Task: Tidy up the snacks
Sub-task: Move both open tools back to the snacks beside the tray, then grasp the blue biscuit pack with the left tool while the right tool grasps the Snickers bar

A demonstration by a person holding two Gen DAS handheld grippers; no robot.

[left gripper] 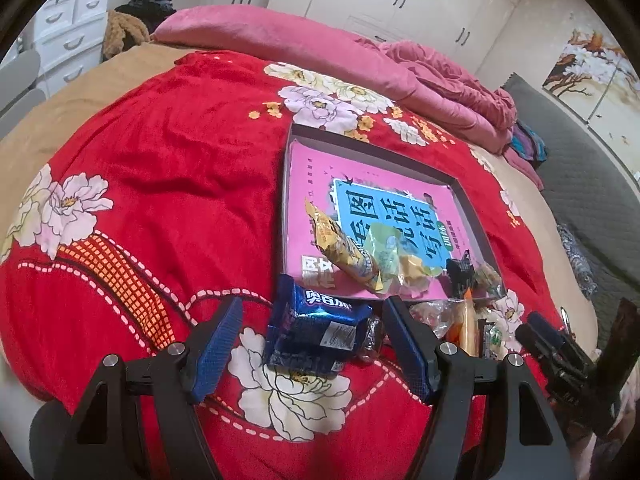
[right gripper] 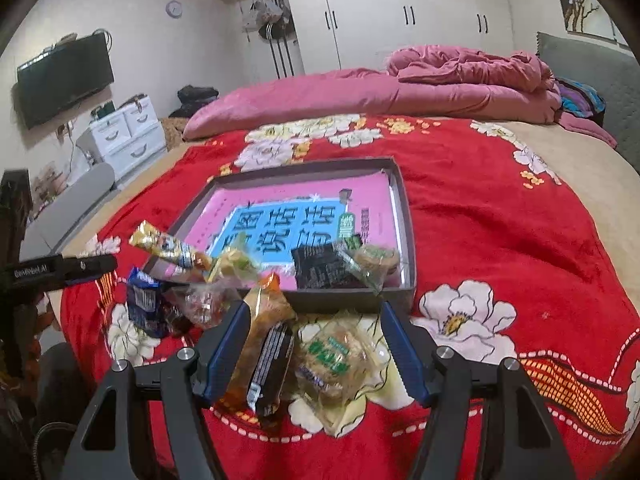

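Left wrist view: left gripper (left gripper: 314, 350) w/ jaws spread wide, holding nothing. Blue cookie pack (left gripper: 316, 330) lies on the red floral blanket (left gripper: 160, 160) between the blue pads (left gripper: 218, 348), clear of both. Lots of open blanket to the left and ahead-left of that pack. To the right it's crowded: a small dark-wrapped piece touches the pack, then a pile of clear and orange wrappers (left gripper: 460, 320) just beside the right pad.

Shallow grey tray (left gripper: 472, 208) sits ahead-right, pink-and-blue printed sheet on its floor. Its near wall is just beyond the loose snacks. Far half of the tray floor is bare. Gold snack bar (left gripper: 340, 246) leans over the near-left corner; green-yellow packets next to it; black packet (left gripper: 460, 274) near the near-right corner.

Right wrist view: right gripper (right gripper: 314, 346) also wide open, gripping nothing. Between its fingers lie an orange-and-black wrapped bar (right gripper: 266, 354), close against the left finger, and a clear packet with green label (right gripper: 336, 362), w/ a gap to the right finger. Tray's near wall (right gripper: 340, 300) is just beyond them. Open blanket to the right of the gripper. Folded pink quilt (right gripper: 400, 92) well beyond the tray.
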